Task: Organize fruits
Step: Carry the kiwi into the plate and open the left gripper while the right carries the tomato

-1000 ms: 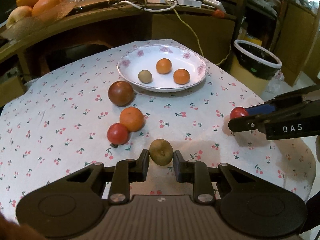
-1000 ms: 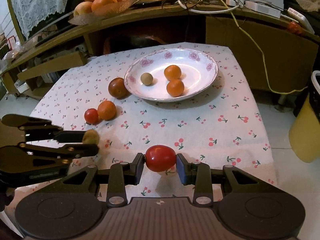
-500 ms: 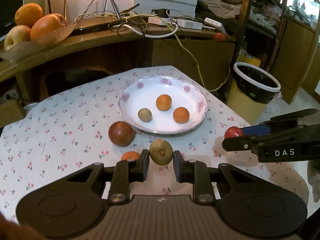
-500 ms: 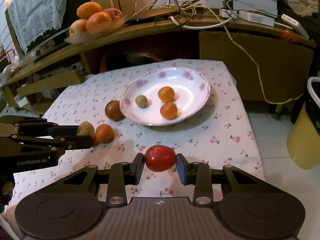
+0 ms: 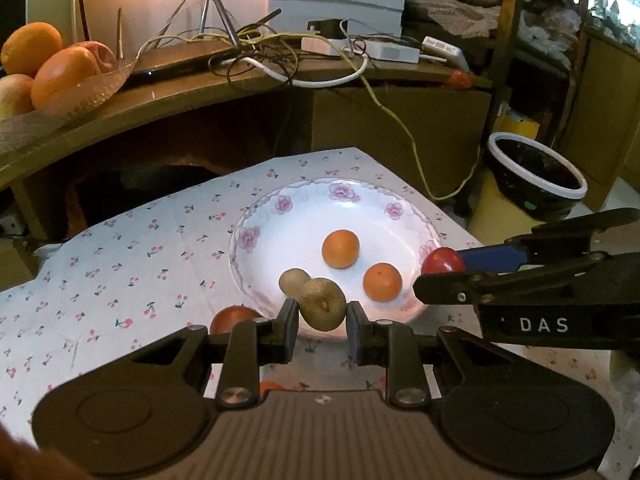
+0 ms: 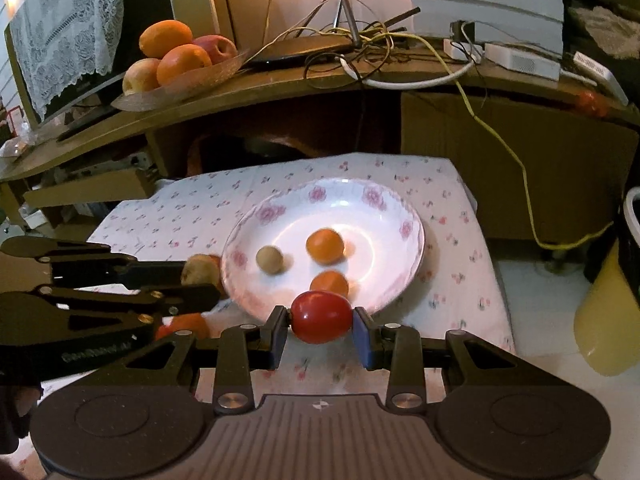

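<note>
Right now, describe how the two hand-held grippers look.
Both are matte black, with a ribbed grey body, two round side discs and silver screws. The right hand-held gripper has blue pads and white "DAS" lettering. The left hand-held gripper bears faint white lettering, blurred.

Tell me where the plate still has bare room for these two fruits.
The plate is bare along its far half, beyond the upper orange, and on its right side. The near-left is crowded: the small brown fruit, the lower orange, and both hand-held grippers coming in there.
</note>
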`<state>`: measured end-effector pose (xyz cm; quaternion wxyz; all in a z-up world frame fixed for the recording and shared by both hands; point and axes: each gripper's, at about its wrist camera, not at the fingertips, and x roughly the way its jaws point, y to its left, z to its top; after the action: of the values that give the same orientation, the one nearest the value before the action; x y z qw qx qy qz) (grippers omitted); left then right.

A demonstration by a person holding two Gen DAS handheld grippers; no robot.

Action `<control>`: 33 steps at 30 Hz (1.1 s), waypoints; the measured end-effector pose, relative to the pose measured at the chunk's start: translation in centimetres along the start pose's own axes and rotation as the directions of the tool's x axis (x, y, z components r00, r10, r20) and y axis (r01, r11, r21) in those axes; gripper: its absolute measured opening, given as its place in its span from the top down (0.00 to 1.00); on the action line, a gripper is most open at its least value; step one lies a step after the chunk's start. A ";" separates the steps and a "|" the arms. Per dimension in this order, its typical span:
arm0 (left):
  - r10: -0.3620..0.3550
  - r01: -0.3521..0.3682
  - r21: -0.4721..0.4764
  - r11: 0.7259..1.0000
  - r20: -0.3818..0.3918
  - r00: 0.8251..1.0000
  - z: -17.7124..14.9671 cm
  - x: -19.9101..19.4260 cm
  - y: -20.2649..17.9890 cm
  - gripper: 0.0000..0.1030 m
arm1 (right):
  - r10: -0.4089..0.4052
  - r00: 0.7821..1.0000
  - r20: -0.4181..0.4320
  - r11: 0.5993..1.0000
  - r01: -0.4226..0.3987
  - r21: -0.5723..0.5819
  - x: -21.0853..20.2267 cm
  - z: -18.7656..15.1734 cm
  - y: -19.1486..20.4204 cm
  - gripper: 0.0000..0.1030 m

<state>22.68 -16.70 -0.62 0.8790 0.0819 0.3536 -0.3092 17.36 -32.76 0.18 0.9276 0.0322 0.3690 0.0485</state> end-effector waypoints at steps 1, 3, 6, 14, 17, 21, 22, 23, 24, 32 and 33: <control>0.001 -0.001 -0.001 1.000 -0.004 1.000 0.1 0.3 0.0 0.70 | -0.004 1.000 0.001 1.000 0.004 -0.001 0.3 0.2 -0.1 0.66; 0.001 -0.001 -0.006 1.000 -0.014 1.000 0.1 0.9 0.1 0.70 | -0.005 1.000 -0.003 1.000 0.005 0.003 1.1 0.6 -0.5 0.66; 0.001 -0.001 -0.009 1.000 -0.028 1.000 0.1 1.6 0.0 0.70 | -0.010 1.000 -0.010 1.000 0.010 -0.002 1.9 0.9 -0.9 0.66; -0.003 0.003 -0.018 1.000 -0.031 0.999 0.5 2.4 -0.3 0.70 | -0.003 1.000 -0.030 1.000 0.003 -0.015 3.6 1.3 -1.0 0.64; -0.010 0.009 -0.023 1.000 -0.027 1.000 0.6 2.4 -0.2 0.70 | -0.007 1.000 -0.030 1.000 0.007 0.003 3.7 1.4 -1.2 0.63; -0.006 0.006 -0.007 1.000 -0.032 0.999 0.4 2.3 -0.3 0.69 | -0.001 1.000 -0.024 1.000 0.001 0.004 3.7 1.4 -1.3 0.63; -0.006 0.006 -0.002 1.000 -0.033 0.999 0.3 2.1 -0.3 0.69 | 0.001 1.000 -0.027 1.000 -0.001 0.003 3.7 1.4 -1.3 0.62; -0.006 0.007 0.001 1.000 -0.033 0.999 0.2 2.0 -0.3 0.69 | 0.001 1.000 -0.029 1.000 -0.001 0.001 3.8 1.3 -1.3 0.62; -0.006 0.006 0.004 1.000 -0.032 0.999 0.1 1.9 -0.2 0.69 | 0.001 1.000 -0.031 1.000 -0.001 -0.001 3.8 1.3 -1.2 0.62; 0.001 -0.001 -0.001 1.000 -0.024 1.000 -0.3 0.5 0.8 0.69 | -0.006 1.000 -0.026 1.000 0.006 -0.004 3.8 1.2 -1.2 0.60; 0.003 -0.003 -0.004 1.000 -0.022 1.000 -0.4 0.3 1.0 0.69 | -0.006 1.000 -0.025 1.000 0.006 -0.004 3.8 1.3 -1.1 0.60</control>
<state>23.20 -15.90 -1.21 0.8757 0.0841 0.3638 -0.3062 21.10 -33.45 -1.60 0.9231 0.0286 0.3806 0.0471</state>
